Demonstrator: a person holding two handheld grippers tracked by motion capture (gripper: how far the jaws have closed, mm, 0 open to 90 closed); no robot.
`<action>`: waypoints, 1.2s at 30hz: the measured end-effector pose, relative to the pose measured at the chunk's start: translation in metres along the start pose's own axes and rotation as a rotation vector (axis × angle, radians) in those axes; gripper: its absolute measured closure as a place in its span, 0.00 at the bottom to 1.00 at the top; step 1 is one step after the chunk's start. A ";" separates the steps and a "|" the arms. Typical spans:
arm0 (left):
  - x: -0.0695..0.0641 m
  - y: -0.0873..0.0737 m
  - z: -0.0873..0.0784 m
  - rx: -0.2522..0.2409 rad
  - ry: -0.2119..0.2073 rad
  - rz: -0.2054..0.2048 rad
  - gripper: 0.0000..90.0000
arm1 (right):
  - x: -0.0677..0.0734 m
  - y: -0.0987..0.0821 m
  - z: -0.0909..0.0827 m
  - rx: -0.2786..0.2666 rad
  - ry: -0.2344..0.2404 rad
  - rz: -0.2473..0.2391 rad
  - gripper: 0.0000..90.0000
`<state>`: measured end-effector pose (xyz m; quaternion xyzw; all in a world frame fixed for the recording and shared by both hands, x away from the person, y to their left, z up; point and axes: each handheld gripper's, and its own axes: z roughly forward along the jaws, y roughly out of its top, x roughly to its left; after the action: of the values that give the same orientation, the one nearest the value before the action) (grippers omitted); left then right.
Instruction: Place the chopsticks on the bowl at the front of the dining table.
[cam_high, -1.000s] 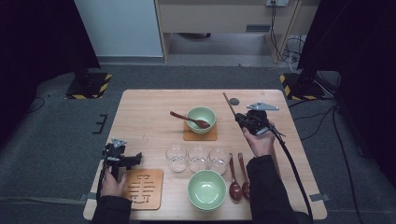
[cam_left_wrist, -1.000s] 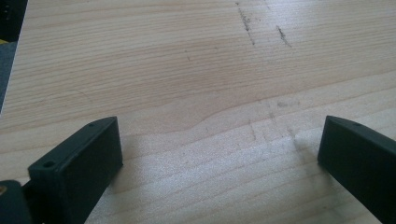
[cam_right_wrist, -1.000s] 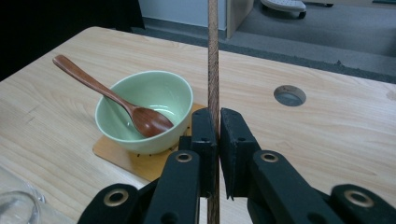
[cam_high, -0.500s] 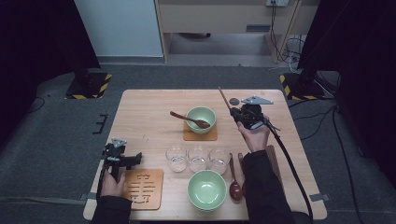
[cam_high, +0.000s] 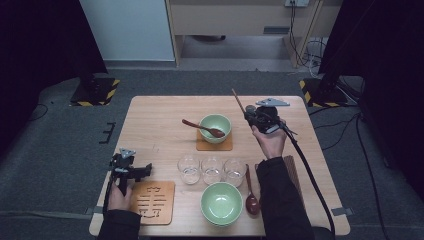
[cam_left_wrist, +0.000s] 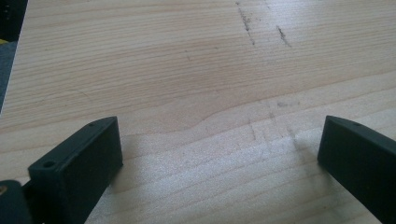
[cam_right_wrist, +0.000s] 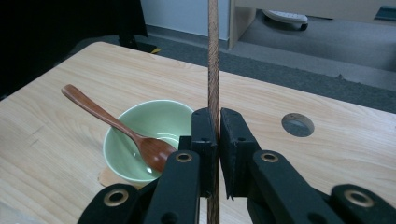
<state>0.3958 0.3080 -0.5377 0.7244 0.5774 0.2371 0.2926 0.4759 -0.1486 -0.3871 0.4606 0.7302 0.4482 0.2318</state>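
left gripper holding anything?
No: in the left gripper view the left gripper has its jaws wide apart over the bare table.

Pale, fine-grained wood on the table (cam_high: 160, 120); dark brown wood for the thin stick (cam_right_wrist: 213, 56); black on the right gripper (cam_right_wrist: 218, 140) and left gripper (cam_left_wrist: 219, 154). Pale green on both bowls (cam_high: 215, 128) (cam_high: 221, 202), reddish brown on both spoons (cam_high: 202, 127) (cam_high: 251, 197). Tan coaster (cam_high: 152, 201) with cut-out line pattern; clear glasses (cam_high: 212, 169).

Even overhead light on the table (cam_high: 160, 125), dark surroundings, soft shadows, slight grain.
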 end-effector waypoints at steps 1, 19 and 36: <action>0.000 0.000 0.000 0.000 0.000 0.000 0.00 | 0.000 0.000 0.001 -0.001 -0.002 -0.004 0.94; 0.000 0.000 0.000 0.000 0.000 0.000 0.00 | 0.001 0.010 0.010 0.010 -0.011 -0.023 0.94; 0.000 0.000 0.000 0.000 0.000 0.000 0.00 | 0.020 0.028 0.025 0.002 -0.004 -0.057 0.94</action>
<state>0.3958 0.3080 -0.5377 0.7244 0.5774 0.2372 0.2926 0.4982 -0.1151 -0.3733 0.4408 0.7431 0.4397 0.2452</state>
